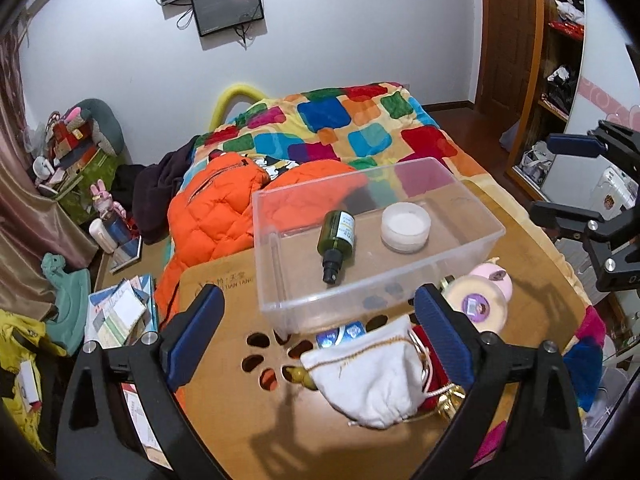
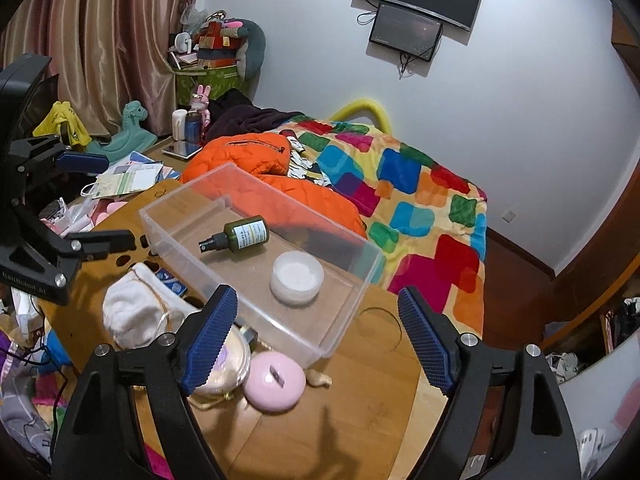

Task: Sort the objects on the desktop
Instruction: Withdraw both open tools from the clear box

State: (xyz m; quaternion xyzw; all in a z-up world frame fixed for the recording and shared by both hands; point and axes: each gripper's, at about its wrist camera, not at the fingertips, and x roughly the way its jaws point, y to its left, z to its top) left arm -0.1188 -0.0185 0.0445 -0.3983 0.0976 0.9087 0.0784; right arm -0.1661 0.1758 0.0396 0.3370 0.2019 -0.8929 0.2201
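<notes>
A clear plastic bin (image 1: 372,296) (image 2: 344,332) stands on the small wooden table (image 1: 240,400) (image 2: 360,400). Inside it lie a dark green spray bottle (image 1: 335,240) (image 2: 240,236) and a round white jar (image 1: 406,226) (image 2: 297,278). In front of the bin lie a white drawstring pouch (image 1: 368,380) (image 2: 132,312), a pink round case (image 1: 494,276) (image 2: 274,384), a cream round tin (image 1: 476,300) (image 2: 228,368) and a blue packet (image 1: 340,334) (image 2: 170,280). My left gripper (image 1: 320,336) is open above the pouch, and it also shows in the right wrist view (image 2: 92,200). My right gripper (image 2: 316,340) is open over the bin's near corner, and it also shows in the left wrist view (image 1: 568,180).
A bed with a patchwork quilt (image 1: 352,128) (image 2: 420,184) and an orange jacket (image 1: 208,216) (image 2: 248,156) lies behind the table. Papers (image 1: 120,312) and clutter fill the left side. A wooden shelf (image 1: 560,60) stands at the right.
</notes>
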